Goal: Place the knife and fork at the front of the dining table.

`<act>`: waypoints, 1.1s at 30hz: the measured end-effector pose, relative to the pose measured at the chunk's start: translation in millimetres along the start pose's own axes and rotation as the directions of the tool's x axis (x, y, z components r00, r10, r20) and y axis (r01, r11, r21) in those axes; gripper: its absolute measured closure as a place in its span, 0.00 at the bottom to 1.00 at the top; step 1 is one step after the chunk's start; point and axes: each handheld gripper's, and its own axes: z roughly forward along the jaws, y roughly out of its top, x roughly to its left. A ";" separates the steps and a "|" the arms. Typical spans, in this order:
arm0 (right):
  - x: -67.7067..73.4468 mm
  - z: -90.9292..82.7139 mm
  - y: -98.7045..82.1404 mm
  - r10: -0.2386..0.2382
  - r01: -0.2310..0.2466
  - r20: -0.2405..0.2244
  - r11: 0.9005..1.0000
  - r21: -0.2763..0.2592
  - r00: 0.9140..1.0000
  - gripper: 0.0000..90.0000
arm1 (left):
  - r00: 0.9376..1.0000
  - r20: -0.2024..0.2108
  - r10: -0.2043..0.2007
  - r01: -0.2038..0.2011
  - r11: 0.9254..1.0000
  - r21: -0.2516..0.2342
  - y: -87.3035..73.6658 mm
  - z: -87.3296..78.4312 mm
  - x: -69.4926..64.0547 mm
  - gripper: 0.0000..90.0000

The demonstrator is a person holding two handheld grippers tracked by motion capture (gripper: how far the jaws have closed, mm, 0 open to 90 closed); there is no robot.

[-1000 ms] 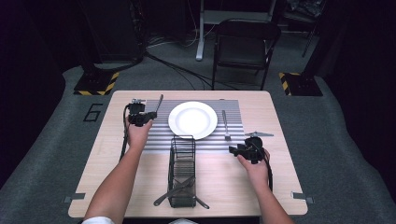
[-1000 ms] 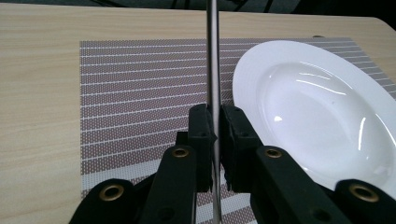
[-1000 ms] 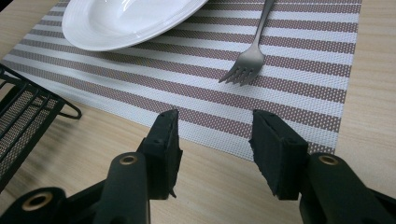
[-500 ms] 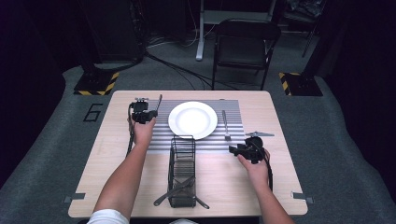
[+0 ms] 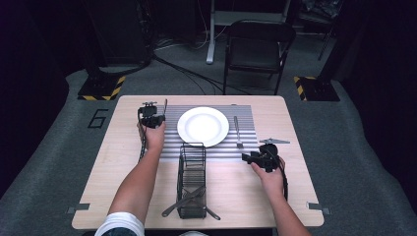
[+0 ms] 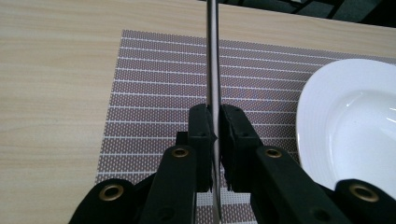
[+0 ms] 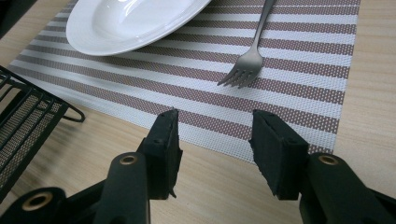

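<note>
Nearest the person, a black wire basket (image 5: 193,179) stood on the wooden surface (image 5: 231,196), running lengthwise away from the front edge. Cutlery lay in its near end, with handles sticking out past the wire on both sides; from above they looked like two or three pieces, though the mesh made it hard to tell which kinds.

To the right of the basket, the right gripper (image 5: 247,157) rested low over bare wood just off the near edge of the striped placemat (image 5: 246,123). Its jaws stood released and apart with nothing between them, aimed across the mat toward a fork (image 7: 250,58) that lay with its tines nearest the gripper.

Farther back, a white plate (image 5: 202,126) sat empty on the mat, touching nothing else.

On the far left, the left gripper (image 5: 158,112) was held over the mat's left edge. Its jaws were clenched on a thin metal utensil (image 6: 212,60), probably a knife seen edge-on, which ran straight out ahead of the gripper above the mat, well left of the plate.

Beyond the surface stood a dark folding chair (image 5: 258,46) on the grey floor.
</note>
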 end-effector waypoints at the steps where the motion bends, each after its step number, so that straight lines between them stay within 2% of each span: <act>1: -0.2 -0.1 0.0 0.000 0.000 0.002 1.000 -0.001 1.000 0.58 | 1.000 -0.001 -0.011 0.011 1.000 0.004 -1.0 2.2 -0.5 0.92; 4: -0.6 -0.1 0.1 0.001 -0.001 0.001 1.000 0.001 1.000 0.57 | 1.000 0.000 -0.030 0.030 0.999 0.022 -4.5 9.3 -1.9 0.92; 12: -2.3 0.1 -0.4 0.004 -0.004 0.001 1.000 0.004 1.000 0.57 | 0.999 -0.014 -0.049 0.050 0.997 0.056 -11.7 23.6 -7.3 0.92; 16: -1.8 0.6 -0.8 0.004 -0.004 0.000 1.000 0.005 1.000 0.57 | 0.999 -0.021 -0.049 0.050 0.997 0.053 -13.5 29.1 -9.2 0.92; 21: -2.1 1.3 -1.1 0.003 -0.003 -0.002 1.000 0.004 1.000 0.57 | 0.997 -0.033 -0.074 0.076 0.995 0.062 -16.4 34.3 -10.7 0.92; 27: -2.7 1.3 -1.3 0.007 -0.007 -0.006 1.000 0.002 1.000 0.57 | 0.996 -0.045 -0.076 0.078 0.996 0.053 -16.8 37.2 -11.4 0.92; 33: -3.2 2.7 -1.9 0.006 -0.006 -0.007 1.000 0.004 1.000 0.57 | 0.997 -0.039 -0.070 0.072 0.996 0.055 -16.5 38.0 -12.2 0.91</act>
